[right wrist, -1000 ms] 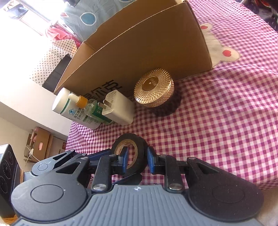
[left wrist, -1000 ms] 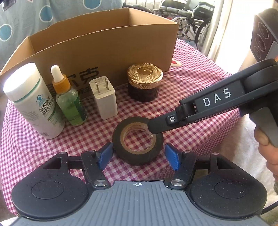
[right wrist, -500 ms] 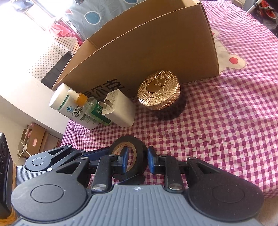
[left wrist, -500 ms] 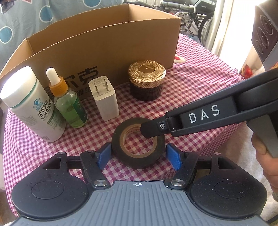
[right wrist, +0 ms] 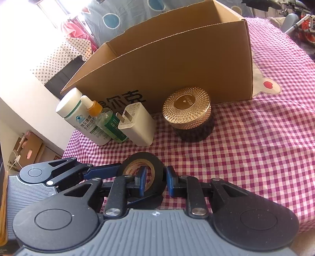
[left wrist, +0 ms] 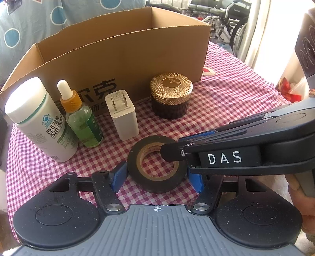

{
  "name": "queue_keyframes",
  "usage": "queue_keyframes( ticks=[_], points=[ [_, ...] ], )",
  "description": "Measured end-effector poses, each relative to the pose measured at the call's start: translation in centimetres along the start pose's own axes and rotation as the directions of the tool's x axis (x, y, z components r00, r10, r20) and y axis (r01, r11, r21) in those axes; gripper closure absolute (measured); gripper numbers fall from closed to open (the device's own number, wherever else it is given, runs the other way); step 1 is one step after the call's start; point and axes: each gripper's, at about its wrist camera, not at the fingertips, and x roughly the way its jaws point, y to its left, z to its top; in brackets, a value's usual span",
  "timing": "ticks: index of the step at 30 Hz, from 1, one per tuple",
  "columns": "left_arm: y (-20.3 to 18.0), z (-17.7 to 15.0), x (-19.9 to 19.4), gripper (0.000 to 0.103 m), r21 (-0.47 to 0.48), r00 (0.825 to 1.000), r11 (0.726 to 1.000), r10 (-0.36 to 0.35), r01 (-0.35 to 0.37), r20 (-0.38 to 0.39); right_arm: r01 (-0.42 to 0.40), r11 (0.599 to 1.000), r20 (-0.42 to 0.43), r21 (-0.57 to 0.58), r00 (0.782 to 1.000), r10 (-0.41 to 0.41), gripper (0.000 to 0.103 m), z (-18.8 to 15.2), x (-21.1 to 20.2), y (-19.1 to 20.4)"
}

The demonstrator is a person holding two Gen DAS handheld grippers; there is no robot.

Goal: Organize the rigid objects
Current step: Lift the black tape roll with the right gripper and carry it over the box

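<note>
Left wrist view: low, close, facing cardboard box (left wrist: 126,57) head-on. Right wrist view: from right, angled left. Shared: tape roll (right wrist: 143,171), box front.

Home room: gingham tablecloth (left wrist: 226,102), polka-dot fabric (right wrist: 65,57), wheelchair (left wrist: 226,17) by window.

Bright daylight blows out the upper corners, fisheye curvature bends the edges, and focus is sharp throughout.
</note>
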Motion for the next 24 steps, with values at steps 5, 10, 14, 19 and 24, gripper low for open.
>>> queue_keyframes(
  ticks=[5, 10, 14, 19, 24],
  points=[
    [-0.1, 0.0, -0.8, 0.037, -0.002, 1.000, 1.000, 0.001, -0.001, 0.020, 0.003, 1.000, 0.015, -0.004, 1.000, -0.002, 0.079, 0.1, -0.7, 0.2],
    [-0.3, 0.1, -2.1, 0.037, 0.001, 0.999, 1.000, 0.003, -0.003, 0.049, 0.006, 1.000, 0.037, -0.010, 0.999, -0.006, 0.079, 0.3, -1.8, 0.6],
    [-0.6, 0.3, -3.2, 0.037, 0.008, 0.997, 1.000, 0.008, -0.009, 0.080, 0.006, 1.000, 0.062, -0.013, 0.998, -0.006, 0.079, 0.3, -3.1, 1.0],
    [-1.0, 0.5, -5.1, 0.037, 0.017, 0.991, 1.000, 0.016, -0.018, 0.136, 0.016, 0.999, 0.110, -0.032, 0.994, -0.013, 0.079, 0.5, -5.0, 1.8],
    [-1.3, 0.9, -7.0, 0.037, 0.023, 0.982, 0.999, 0.022, -0.027, 0.188, 0.019, 0.999, 0.159, -0.042, 0.987, -0.012, 0.079, 0.8, -6.8, 2.6]
  ],
)
